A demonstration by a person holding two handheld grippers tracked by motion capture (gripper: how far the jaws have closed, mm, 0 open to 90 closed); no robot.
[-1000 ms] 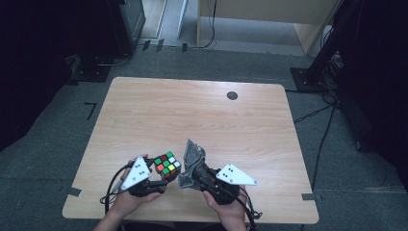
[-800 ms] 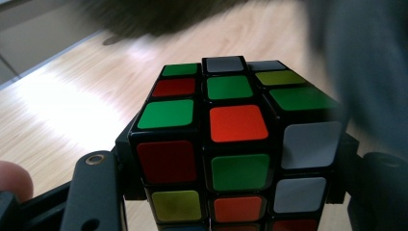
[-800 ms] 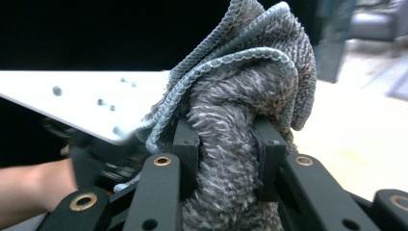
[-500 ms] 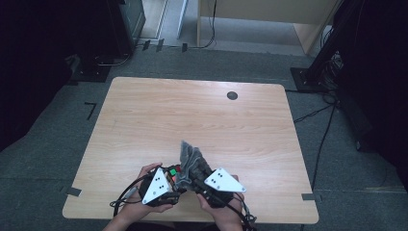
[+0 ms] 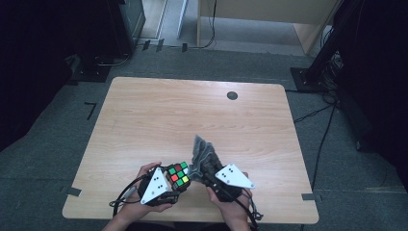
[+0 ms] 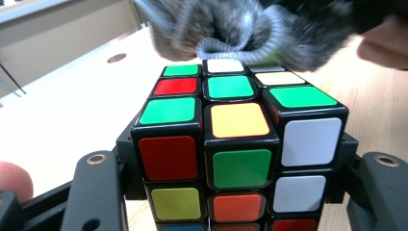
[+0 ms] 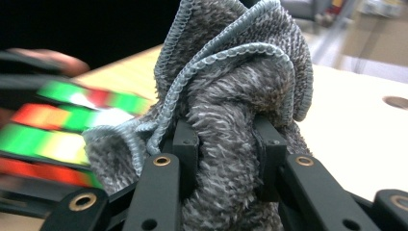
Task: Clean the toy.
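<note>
A scrambled colour cube (image 5: 177,174) (image 6: 235,139) sits clamped between the black jaws of my left gripper (image 5: 166,185) (image 6: 235,187), held just above the table's near edge. My right gripper (image 5: 211,173) (image 7: 225,159) is shut on a bunched grey terry cloth (image 5: 204,154) (image 7: 231,96). The cloth's folds rise above the jaws and its lower edge touches the cube's far side (image 6: 240,36). In the right gripper view the cube (image 7: 62,130) is a blurred band of colours at the left, against the cloth.
The light wooden table (image 5: 159,120) has a round dark cable hole (image 5: 232,95) near its far edge. Cables trail from both grippers over the near edge (image 5: 127,192). Dark floor and stands surround the table.
Both hands have drawn together near the front edge. The cloth has come down against the cube, which the left gripper turned toward it.
</note>
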